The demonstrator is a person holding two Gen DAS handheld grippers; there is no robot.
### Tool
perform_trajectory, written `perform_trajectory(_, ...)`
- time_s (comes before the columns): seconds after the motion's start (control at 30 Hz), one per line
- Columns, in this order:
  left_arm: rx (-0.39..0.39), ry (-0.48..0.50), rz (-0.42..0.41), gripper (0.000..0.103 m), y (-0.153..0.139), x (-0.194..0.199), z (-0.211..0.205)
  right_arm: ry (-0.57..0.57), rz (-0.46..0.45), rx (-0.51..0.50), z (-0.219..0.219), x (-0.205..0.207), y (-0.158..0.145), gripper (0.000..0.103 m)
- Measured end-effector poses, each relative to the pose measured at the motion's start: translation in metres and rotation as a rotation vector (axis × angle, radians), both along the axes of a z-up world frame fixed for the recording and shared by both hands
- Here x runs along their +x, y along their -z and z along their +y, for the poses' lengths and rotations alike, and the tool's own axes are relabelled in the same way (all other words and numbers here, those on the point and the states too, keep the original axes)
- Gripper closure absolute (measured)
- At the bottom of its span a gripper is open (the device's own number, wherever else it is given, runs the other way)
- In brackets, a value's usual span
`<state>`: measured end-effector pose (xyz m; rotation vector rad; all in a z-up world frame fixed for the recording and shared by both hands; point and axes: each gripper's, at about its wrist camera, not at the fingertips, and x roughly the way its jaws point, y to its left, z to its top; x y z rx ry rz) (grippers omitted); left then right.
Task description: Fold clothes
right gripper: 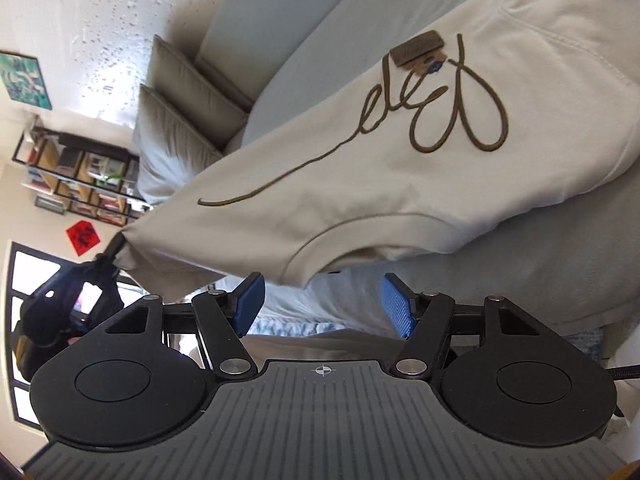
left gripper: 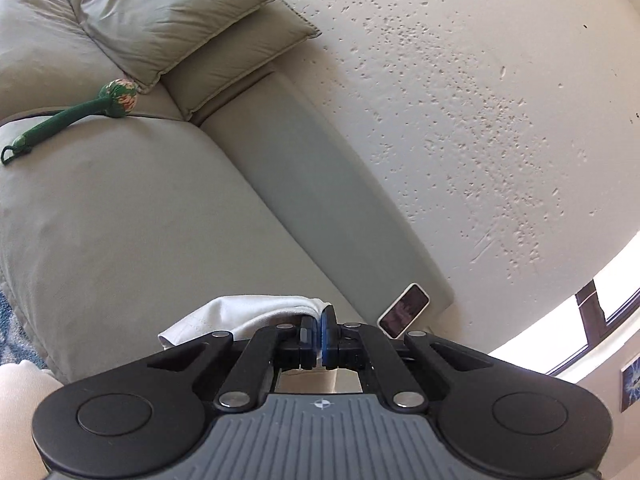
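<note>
A cream sweatshirt (right gripper: 360, 160) with brown script lettering hangs stretched across the right wrist view, over the grey sofa. My left gripper (left gripper: 319, 328) is shut on a corner of the sweatshirt (left gripper: 248, 312), whose white fabric bunches just behind its fingers. The left gripper also shows in the right wrist view (right gripper: 114, 250), pinching the sweatshirt's far left corner. My right gripper (right gripper: 322, 304) is open and empty, its blue pads (right gripper: 250, 300) just below the sweatshirt's neck opening.
A grey sofa (left gripper: 120, 220) with cushions (left gripper: 160, 20) fills the left wrist view. A green mallet-shaped toy (left gripper: 72, 116) lies on its seat. A phone (left gripper: 404, 310) leans at the sofa's end by the textured wall. A bookshelf (right gripper: 76, 176) stands far left.
</note>
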<state>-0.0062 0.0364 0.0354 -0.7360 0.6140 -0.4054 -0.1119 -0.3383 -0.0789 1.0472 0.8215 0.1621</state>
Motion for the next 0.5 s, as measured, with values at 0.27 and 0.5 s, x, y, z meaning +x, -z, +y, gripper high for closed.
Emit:
perform_trajectory(0.27,-0.028,0.022,0.014,0.103,-0.003,0.009,-0.010,0.076,-0.024,0.246,-0.001,0.030,0.037,0.029)
perform_trajectory(0.5,-0.052,0.057,0.001,0.103,-0.008,-0.002,-0.012,0.180,-0.126,0.305,0.012,0.031,0.056,0.013)
